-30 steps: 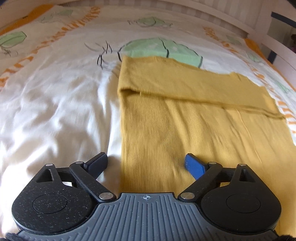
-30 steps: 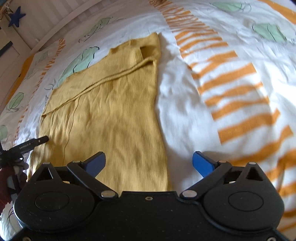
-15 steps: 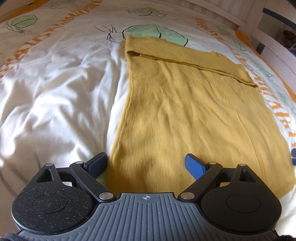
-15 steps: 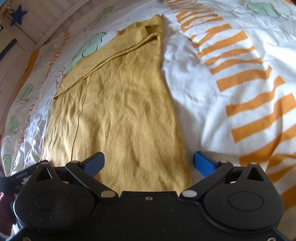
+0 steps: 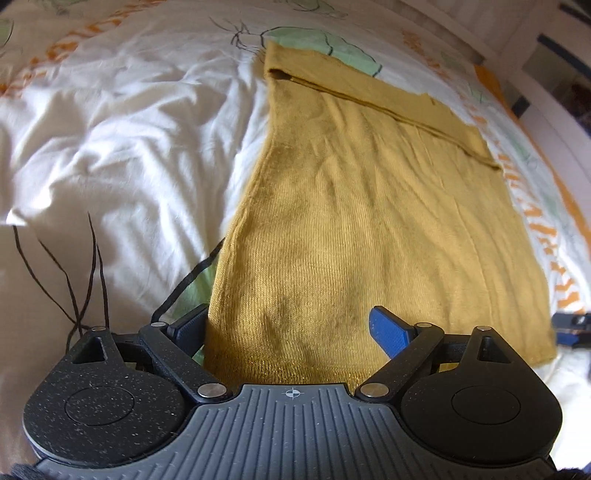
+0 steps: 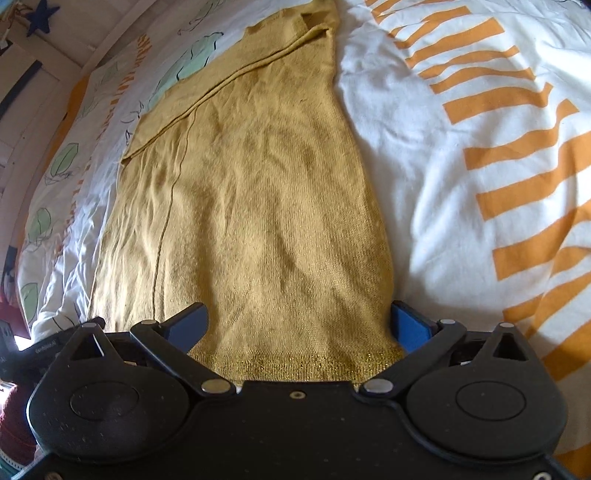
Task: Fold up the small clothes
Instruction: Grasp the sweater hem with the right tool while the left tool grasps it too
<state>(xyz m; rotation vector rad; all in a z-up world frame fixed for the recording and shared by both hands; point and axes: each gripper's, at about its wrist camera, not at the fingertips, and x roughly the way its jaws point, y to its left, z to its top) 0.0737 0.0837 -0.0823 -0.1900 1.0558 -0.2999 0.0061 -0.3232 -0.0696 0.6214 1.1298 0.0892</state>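
Observation:
A mustard-yellow knit garment (image 5: 369,206) lies flat on the bed, with a folded-over band along its far edge. It also shows in the right wrist view (image 6: 258,192). My left gripper (image 5: 291,328) is open, low over the garment's near left corner, with the hem between its fingers. My right gripper (image 6: 299,325) is open over the near right corner, its fingers straddling the hem. The right gripper's tip shows at the right edge of the left wrist view (image 5: 572,326).
The white duvet (image 5: 110,147) has orange stripes (image 6: 517,155) and green leaf prints. A white bed rail (image 5: 546,122) runs along the far side. A wall with a blue star (image 6: 42,18) lies far left.
Both grippers have pulled back toward the garment's near hem and come lower. The hem now lies between each gripper's open fingers.

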